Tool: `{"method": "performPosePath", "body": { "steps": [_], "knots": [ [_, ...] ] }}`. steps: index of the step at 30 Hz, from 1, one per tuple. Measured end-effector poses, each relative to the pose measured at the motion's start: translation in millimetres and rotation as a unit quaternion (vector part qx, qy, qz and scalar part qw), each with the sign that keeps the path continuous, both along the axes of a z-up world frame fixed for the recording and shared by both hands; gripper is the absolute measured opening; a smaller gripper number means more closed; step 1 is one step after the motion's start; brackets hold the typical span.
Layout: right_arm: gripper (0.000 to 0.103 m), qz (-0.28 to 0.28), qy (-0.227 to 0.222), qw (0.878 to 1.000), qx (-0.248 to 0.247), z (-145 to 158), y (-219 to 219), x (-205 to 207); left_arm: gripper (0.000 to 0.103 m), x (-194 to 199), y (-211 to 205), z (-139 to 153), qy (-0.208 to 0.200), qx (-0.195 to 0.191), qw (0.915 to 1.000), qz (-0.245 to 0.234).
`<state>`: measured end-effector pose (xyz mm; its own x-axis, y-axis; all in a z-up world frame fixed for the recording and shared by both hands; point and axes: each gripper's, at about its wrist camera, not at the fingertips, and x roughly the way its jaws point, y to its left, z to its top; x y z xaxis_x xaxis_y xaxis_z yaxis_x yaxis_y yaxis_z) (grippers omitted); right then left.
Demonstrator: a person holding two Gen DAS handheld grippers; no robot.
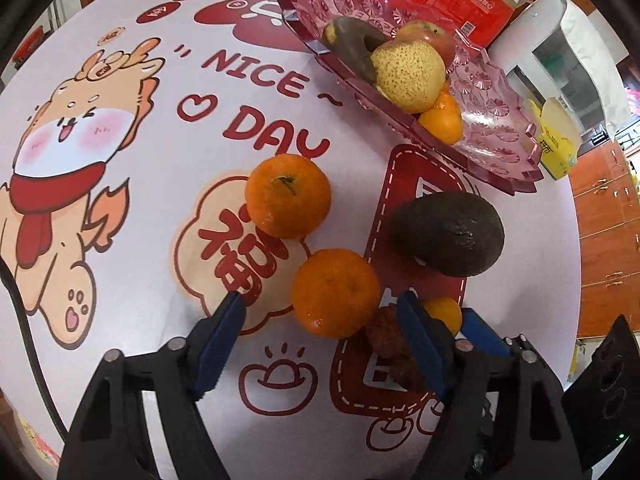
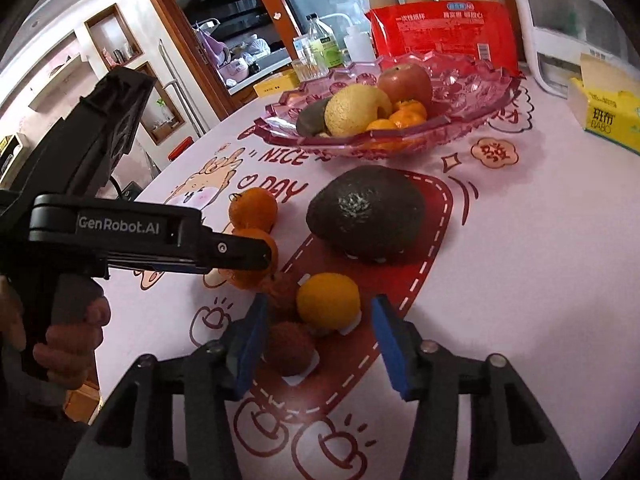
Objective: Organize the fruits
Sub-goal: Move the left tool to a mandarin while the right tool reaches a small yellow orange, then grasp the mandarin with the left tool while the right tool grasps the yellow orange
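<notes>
A pink glass fruit bowl [image 1: 492, 120] [image 2: 472, 92] holds a pear [image 1: 408, 76], an apple [image 2: 406, 82], a dark avocado and small oranges. Loose on the tablecloth lie two mandarins [image 1: 288, 196] [image 1: 336, 292], a dark avocado [image 1: 448, 232] [image 2: 366, 212], a small yellow-orange fruit [image 2: 328, 300] and brown lychees [image 2: 290, 348]. My left gripper [image 1: 324, 312] is open around the near mandarin. My right gripper [image 2: 320, 320] is open around the yellow-orange fruit and a lychee.
A red packet of paper cups [image 2: 444, 28] and a white appliance [image 2: 568, 24] stand behind the bowl. A yellow tissue box [image 2: 608, 112] sits at the right. The table edge runs along the left in the right wrist view.
</notes>
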<state>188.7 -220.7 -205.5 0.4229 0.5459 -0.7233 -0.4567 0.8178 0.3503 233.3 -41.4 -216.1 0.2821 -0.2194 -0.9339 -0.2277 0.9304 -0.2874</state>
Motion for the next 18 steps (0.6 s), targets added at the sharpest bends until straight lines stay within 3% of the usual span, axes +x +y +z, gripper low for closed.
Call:
{"method": "performPosePath", "body": {
  "steps": [9, 11, 18],
  "knots": [
    [0.039, -0.006, 0.006, 1.0, 0.014, -2.0, -1.5, 3.4, 0.043, 8.8, -1.9, -6.0, -0.008, -0.033, 0.9994, -0.008],
    [0.033, -0.007, 0.008, 1.0, 0.014, -1.8, -2.4, 2.7, 0.042, 9.1, -3.8, -5.8, -0.009, -0.03, 0.9995, -0.01],
    [0.032, -0.007, 0.01, 1.0, -0.002, -0.6, 1.5, 2.3, 0.041, 6.5, -3.0, -5.4, -0.009, -0.041, 0.9991, -0.003]
  ]
}}
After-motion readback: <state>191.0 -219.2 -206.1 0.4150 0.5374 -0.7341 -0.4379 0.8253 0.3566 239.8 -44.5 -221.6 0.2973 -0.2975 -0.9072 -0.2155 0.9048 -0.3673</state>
